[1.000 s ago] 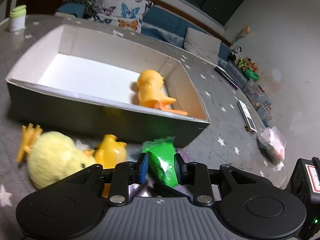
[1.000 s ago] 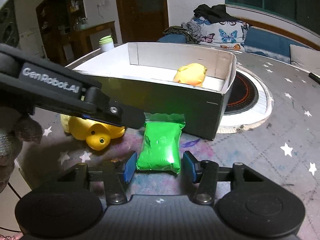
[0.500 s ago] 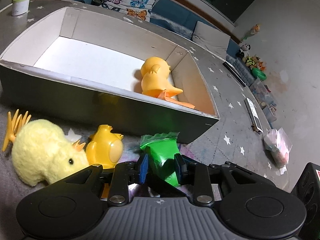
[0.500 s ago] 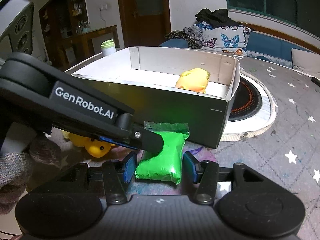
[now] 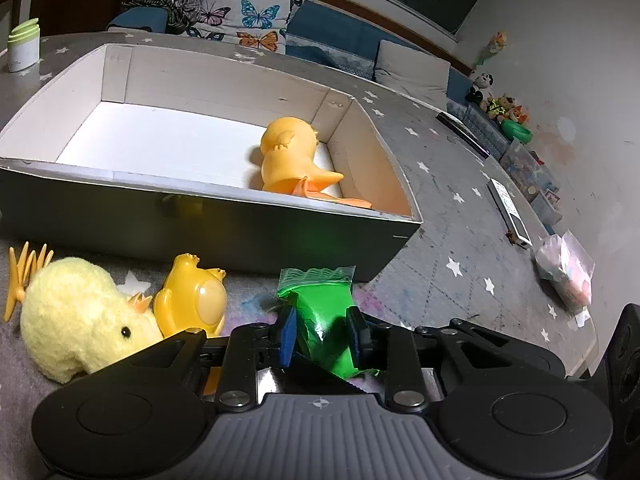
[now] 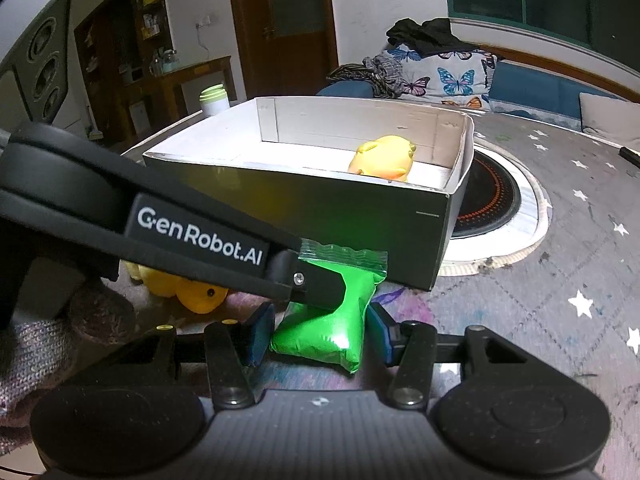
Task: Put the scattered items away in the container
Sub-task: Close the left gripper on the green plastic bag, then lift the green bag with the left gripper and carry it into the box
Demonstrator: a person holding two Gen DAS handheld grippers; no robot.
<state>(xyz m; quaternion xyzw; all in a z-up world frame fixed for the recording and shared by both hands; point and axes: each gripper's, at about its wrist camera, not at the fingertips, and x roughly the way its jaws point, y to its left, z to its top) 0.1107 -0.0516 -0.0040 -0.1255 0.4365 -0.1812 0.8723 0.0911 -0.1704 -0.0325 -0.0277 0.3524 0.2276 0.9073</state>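
The green bag (image 5: 326, 320) is squeezed between the left gripper (image 5: 323, 336), down low in front of the box (image 5: 240, 216), ready to lift in. The right gripper (image 6: 316, 334) waits wide apart around it. Two yellow toys (image 5: 192, 300) lie beside it on the table (image 5: 460, 248).

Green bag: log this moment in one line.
left gripper: shut on green bag | right gripper: open around it | box: one duck inside
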